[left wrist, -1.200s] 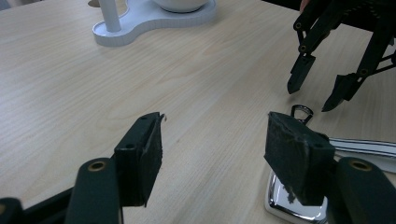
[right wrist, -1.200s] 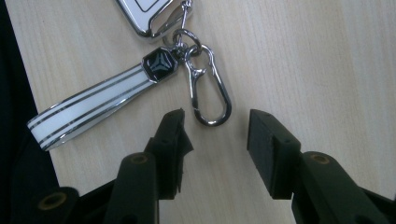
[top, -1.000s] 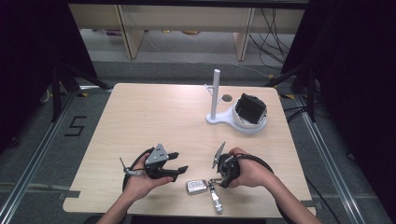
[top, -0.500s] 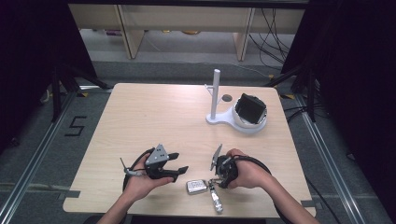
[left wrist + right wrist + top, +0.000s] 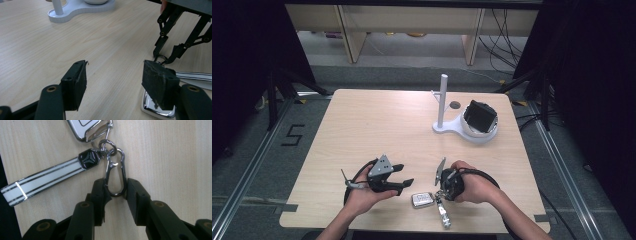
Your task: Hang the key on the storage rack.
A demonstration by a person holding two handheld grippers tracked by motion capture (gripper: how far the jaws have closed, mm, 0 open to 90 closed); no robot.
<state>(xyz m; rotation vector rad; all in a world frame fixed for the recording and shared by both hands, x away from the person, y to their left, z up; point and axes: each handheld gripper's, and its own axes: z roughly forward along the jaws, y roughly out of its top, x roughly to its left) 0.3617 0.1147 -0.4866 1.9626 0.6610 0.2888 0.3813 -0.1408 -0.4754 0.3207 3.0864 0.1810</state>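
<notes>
Key fob (image 5: 85,127) with carabiner clip (image 5: 115,176) and strap (image 5: 42,181), at the table's (image 5: 377,125) near edge. Right gripper (image 5: 115,191) brackets the clip, not yet pinching; close squarely across its sides. Left gripper (image 5: 120,80) spread, just beside.
</notes>
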